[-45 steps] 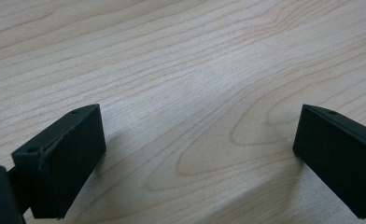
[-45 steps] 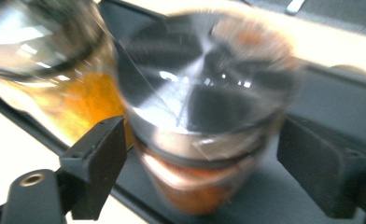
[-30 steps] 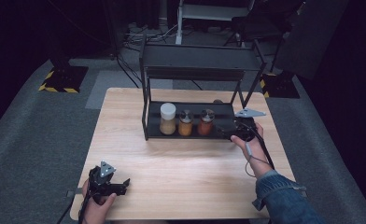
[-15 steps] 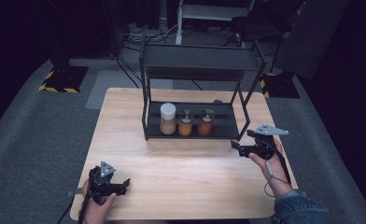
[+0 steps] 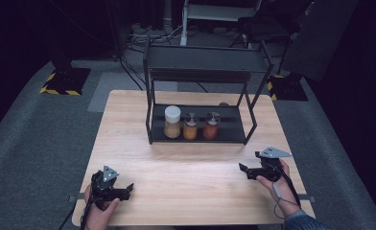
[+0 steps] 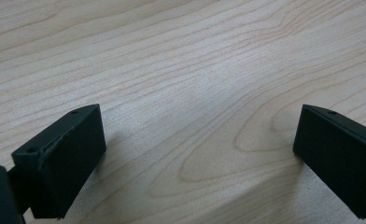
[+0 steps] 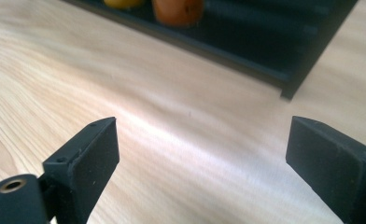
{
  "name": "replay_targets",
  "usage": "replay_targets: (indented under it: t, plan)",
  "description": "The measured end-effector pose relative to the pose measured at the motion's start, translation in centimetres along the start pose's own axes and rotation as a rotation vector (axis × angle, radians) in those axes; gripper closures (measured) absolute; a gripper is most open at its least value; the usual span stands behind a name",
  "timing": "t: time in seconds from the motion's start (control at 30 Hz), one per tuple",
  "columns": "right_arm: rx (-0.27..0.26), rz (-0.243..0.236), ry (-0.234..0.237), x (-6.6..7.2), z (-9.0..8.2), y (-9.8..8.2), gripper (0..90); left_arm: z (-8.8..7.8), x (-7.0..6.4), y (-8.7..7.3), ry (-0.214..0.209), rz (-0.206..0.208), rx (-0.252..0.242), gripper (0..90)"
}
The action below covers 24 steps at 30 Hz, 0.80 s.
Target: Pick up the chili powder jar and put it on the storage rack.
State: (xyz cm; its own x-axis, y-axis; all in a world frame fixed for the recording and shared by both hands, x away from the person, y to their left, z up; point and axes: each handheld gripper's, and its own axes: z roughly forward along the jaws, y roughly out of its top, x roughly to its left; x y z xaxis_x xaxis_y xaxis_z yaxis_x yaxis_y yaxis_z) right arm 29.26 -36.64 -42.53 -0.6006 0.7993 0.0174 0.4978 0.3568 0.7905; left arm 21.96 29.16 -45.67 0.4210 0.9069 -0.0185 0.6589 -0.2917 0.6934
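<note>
In the high view, the right gripper (image 5: 247,171) sat in the lower right of the frame, low over the wooden table (image 5: 143,139), held in the person's right hand (image 5: 275,178). Its jaws had just been opening and stood spread wide, with nothing between them; in the right gripper view the two black jaws rose from the bottom corners with bare wood in the gap, and the gripper (image 7: 200,154) faced the front edge of the black rack (image 7: 284,60).

The left gripper (image 5: 123,190) lay in the lower left of the high view, in the left hand (image 5: 102,213) near the table's front edge. Its jaws too were spread apart and empty; the left gripper view showed the gripper (image 6: 197,149) over plain wood grain.

The rack (image 5: 199,136) stood in the upper middle of the high view. On its bottom shelf, three jars stood upright in a row: a white-capped jar (image 5: 172,121) at the left, a yellow-orange jar (image 5: 191,126) in the middle and a red-orange jar (image 5: 211,125) at the right, close beside one another. The red-orange jar (image 7: 177,10) showed at the top edge of the right gripper view, well apart from the jaws.
</note>
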Motion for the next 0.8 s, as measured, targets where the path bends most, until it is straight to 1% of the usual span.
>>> replay_targets:
  t: [0.13, 0.23, 0.43, 0.47, 0.57, 0.63, 0.8]
  plan:
    - [0.029, 0.022, -0.001, -0.1, 0.6, -1.1, 8.6, 0.0, 0.0, 0.0, 0.0, -0.002, 0.0, 2.3]
    - [0.048, 0.012, -0.009, 0.1, 0.8, -1.9, 8.6, 0.0, 0.0, 0.0, 0.0, -0.003, -0.002, 2.2]
    - [0.079, 0.024, -0.008, 0.1, 1.1, -3.1, 8.4, 0.1, 0.0, 0.0, 0.0, -0.003, -0.002, 2.1]
    - [0.079, 0.017, -0.011, 0.1, 1.1, -3.2, 8.1, 0.1, 0.0, 0.0, 0.001, -0.002, -0.001, 2.1]
    - [0.084, 0.009, -0.016, 0.2, 1.1, -3.3, 7.9, 0.1, 0.0, 0.0, 0.0, -0.002, -0.001, 2.0]
    - [0.091, -0.009, -0.027, 0.4, 1.0, -3.2, 7.2, 0.0, 0.0, 0.0, 0.001, -0.002, -0.001, 2.1]
    - [0.101, -0.003, -0.043, 0.6, 1.2, -3.0, 3.7, 0.1, 0.0, 0.0, 0.001, -0.002, -0.001, 2.1]
